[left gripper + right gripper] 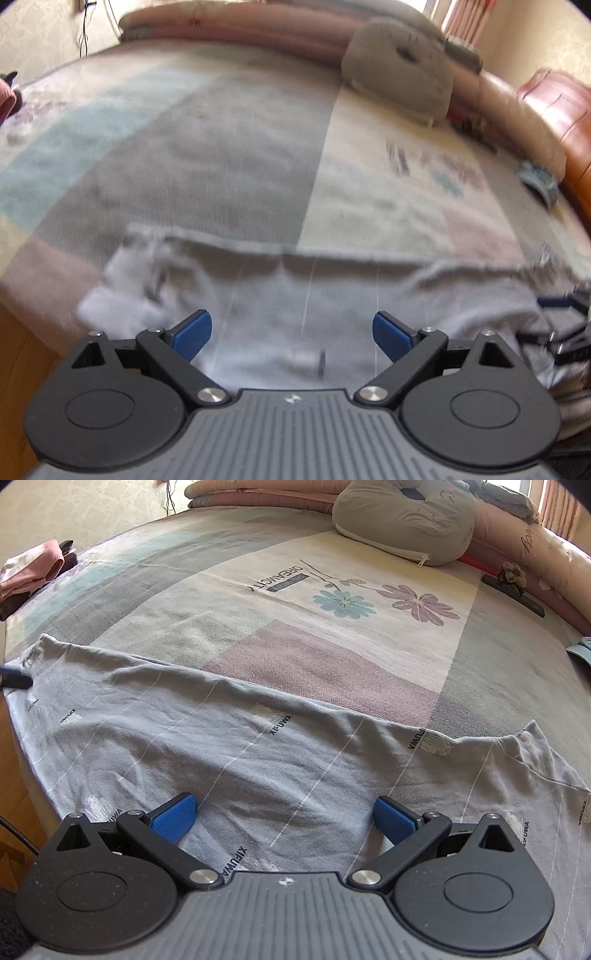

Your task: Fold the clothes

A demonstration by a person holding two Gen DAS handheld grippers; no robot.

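Left wrist view, blurred: the left gripper hangs with its blue pads spread wide and nothing between them, just above a pale grey garment that lies flat along the near edge of a bed. The bedspread is a patchwork of grey, teal, cream and pink blocks. A grey pillow sits at the far side against a pink rolled quilt. A brown padded headboard curves along the right. Wood floor shows at lower left, and patterned wallpaper behind. Part of the right gripper shows at the right edge, over the garment.

Right wrist view, sharp: the right gripper is likewise wide open and empty, low over the garment, which is spread across the near bed edge with thin white stripes and small "XIFUWA" prints. Beyond it the bedspread shows printed flowers and lettering. The pillow rests at the far side. Folded pink and dark clothes sit on the far left corner.
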